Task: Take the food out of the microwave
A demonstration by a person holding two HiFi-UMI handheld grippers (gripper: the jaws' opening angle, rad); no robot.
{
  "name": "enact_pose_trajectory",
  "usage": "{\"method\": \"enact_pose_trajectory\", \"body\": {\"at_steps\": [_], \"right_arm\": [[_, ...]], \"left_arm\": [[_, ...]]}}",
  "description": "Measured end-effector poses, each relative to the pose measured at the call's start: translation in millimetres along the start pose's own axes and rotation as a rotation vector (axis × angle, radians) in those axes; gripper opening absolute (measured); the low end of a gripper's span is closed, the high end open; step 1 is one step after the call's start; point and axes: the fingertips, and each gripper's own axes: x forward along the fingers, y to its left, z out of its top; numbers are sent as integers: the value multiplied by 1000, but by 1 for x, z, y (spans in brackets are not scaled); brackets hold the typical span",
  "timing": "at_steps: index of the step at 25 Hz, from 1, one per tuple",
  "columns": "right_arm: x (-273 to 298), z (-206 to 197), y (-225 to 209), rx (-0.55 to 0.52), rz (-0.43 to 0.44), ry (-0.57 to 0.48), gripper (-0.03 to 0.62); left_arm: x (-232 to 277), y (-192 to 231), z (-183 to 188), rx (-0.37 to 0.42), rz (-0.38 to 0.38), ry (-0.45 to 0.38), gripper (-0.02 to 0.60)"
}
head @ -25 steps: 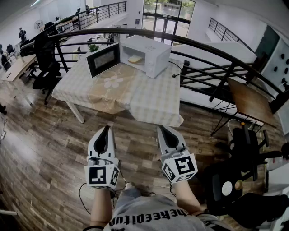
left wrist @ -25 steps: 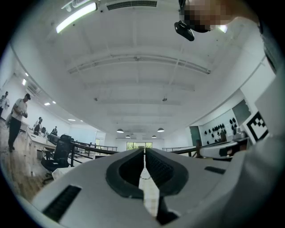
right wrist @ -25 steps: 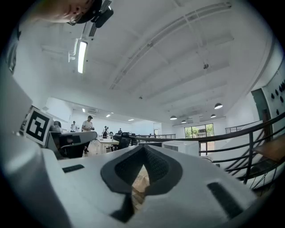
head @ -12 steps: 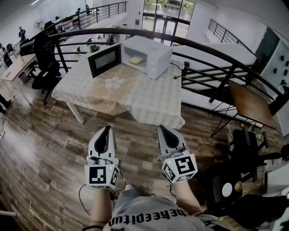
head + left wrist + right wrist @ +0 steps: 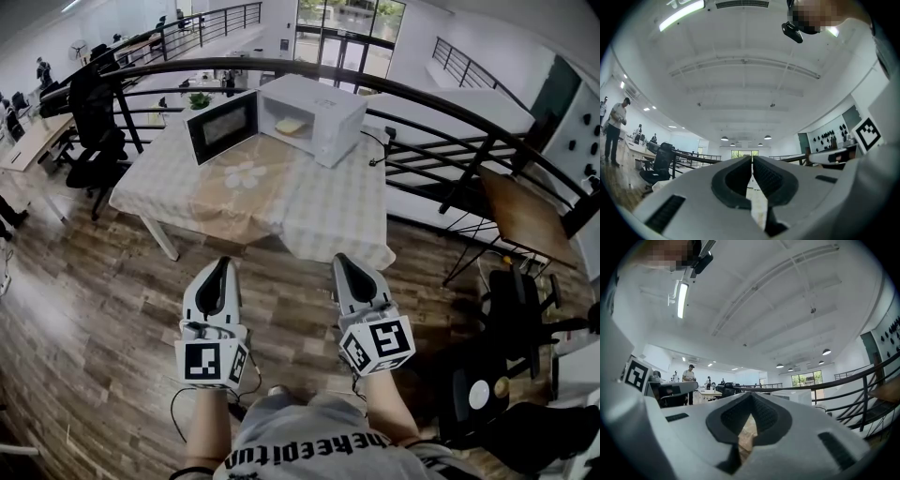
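A white microwave (image 5: 314, 114) stands at the far side of a table covered with a checked cloth (image 5: 253, 192). Its door (image 5: 222, 126) hangs open to the left. A pale piece of food (image 5: 290, 125) lies inside the cavity. Both grippers hover over the wooden floor, well short of the table. My left gripper (image 5: 218, 269) is shut and holds nothing; its closed jaws fill the left gripper view (image 5: 751, 161). My right gripper (image 5: 342, 264) is shut and empty too, its tips meeting in the right gripper view (image 5: 751, 397).
A curved black railing (image 5: 412, 98) runs behind the table. Black office chairs (image 5: 94, 131) stand at the left. A brown side table (image 5: 520, 211) and dark equipment (image 5: 511, 309) sit to the right. A person (image 5: 614, 126) stands far left in the left gripper view.
The table and microwave have come slightly closer and lower in the head view as I move toward them. Both grippers stay shut, side by side.
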Motion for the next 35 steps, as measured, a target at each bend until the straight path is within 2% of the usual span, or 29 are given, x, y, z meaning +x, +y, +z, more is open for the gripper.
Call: {"method": "enact_pose_trajectory", "body": {"at_steps": [4, 15, 35], "right_arm": [[8, -3, 3, -2, -9, -13, 5], [61, -17, 1, 4, 0, 18, 5], [250, -15, -80, -10, 59, -18, 5]], "left_arm": [[4, 12, -6, 16, -3, 7, 12], [38, 49, -25, -5, 3, 21, 12], [213, 121, -44, 22, 74, -10, 12]]}}
